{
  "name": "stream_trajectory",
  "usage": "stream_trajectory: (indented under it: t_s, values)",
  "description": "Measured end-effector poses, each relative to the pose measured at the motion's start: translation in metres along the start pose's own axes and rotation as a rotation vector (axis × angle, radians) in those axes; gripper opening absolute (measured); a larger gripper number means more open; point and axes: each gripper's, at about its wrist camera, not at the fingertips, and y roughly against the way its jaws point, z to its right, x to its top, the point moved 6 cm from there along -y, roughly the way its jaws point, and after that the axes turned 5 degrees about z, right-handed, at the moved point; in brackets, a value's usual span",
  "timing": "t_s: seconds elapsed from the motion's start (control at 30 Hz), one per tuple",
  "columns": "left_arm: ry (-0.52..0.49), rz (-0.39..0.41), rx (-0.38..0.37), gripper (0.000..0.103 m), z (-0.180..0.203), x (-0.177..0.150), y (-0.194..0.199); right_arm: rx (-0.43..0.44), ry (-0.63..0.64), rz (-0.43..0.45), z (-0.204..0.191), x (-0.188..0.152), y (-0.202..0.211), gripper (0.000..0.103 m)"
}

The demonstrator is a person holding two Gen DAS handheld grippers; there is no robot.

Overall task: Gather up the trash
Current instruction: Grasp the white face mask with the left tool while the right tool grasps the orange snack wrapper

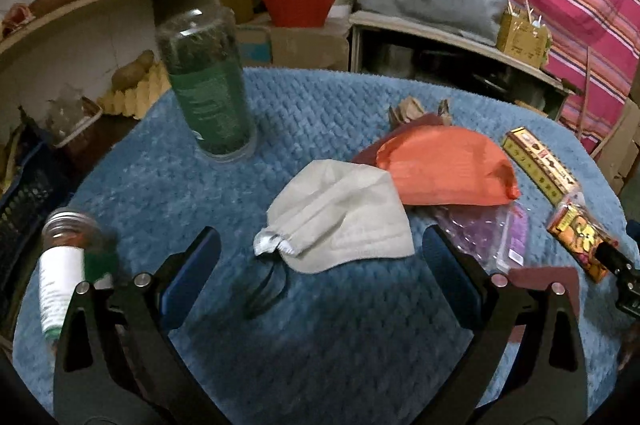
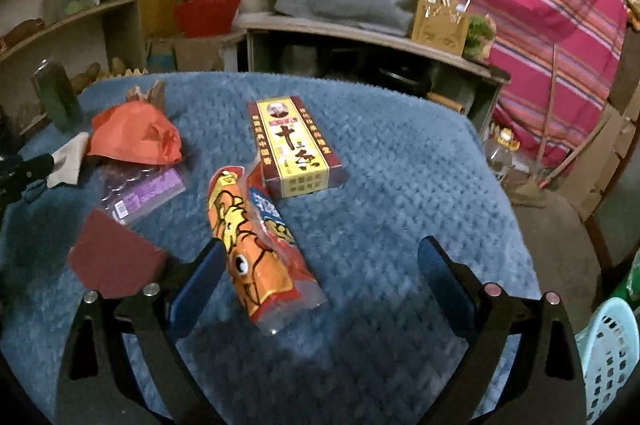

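Trash lies scattered over the blue-covered worktop (image 1: 328,345), and neither tool has hold of anything yet. The left tool (image 1: 320,265) is spread wide and empty, with the grey face mask (image 1: 340,221) just ahead at twelve o'clock between its fingers. Past the mask, at about one o'clock, sit the orange bag (image 1: 444,169) and a purple packet (image 1: 500,233). The right tool (image 2: 320,265) is likewise wide open and empty, its left finger right beside the orange snack wrapper (image 2: 256,249); whether they touch I cannot tell. A yellow-and-red box (image 2: 296,145) lies at twelve o'clock beyond the wrapper, and a pale basket (image 2: 608,353) shows off the worktop at four o'clock.

To do this well, I would centre each tool over its piece, lower until the fingertips press into the soft cover, then close on a fold of the mask and across the wrapper's narrow width. The upright green bottle (image 1: 208,85) at eleven o'clock looks easy to knock, so stay low and clear of it.
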Motion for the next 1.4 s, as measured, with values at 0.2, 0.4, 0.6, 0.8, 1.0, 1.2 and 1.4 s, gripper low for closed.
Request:
stream_trajectory:
  t_s: [0.2,0.4,0.6,0.8,1.0,1.2,1.4]
  values:
    - [-0.080,-0.047,0.028,0.097,0.015,-0.003,-0.019,0.031,-0.047,-0.035,0.004,-0.003,-0.011,0.094]
    - [-0.060,-0.086,0.044,0.097,0.011,-0.005,-0.029,0.023,-0.014,-0.041,-0.002,-0.002,-0.014,0.094]
    - [-0.053,-0.136,0.048,0.096,0.010,-0.005,-0.044,0.025,0.030,-0.065,-0.011,-0.004,-0.018,0.094]
    - [-0.057,-0.145,0.022,0.084,0.011,-0.004,-0.049,0.049,0.022,-0.082,-0.011,-0.005,-0.021,0.089]
    - [-0.055,-0.133,0.005,0.066,0.013,-0.003,-0.049,0.075,0.054,-0.093,-0.020,-0.007,-0.023,0.072]
    - [-0.047,-0.117,-0.008,0.041,0.013,-0.004,-0.046,0.089,0.099,-0.086,-0.031,-0.008,-0.021,0.058]
    - [-0.037,-0.100,0.008,0.025,0.011,-0.005,-0.039,0.116,0.072,-0.081,-0.027,-0.007,-0.020,0.055]
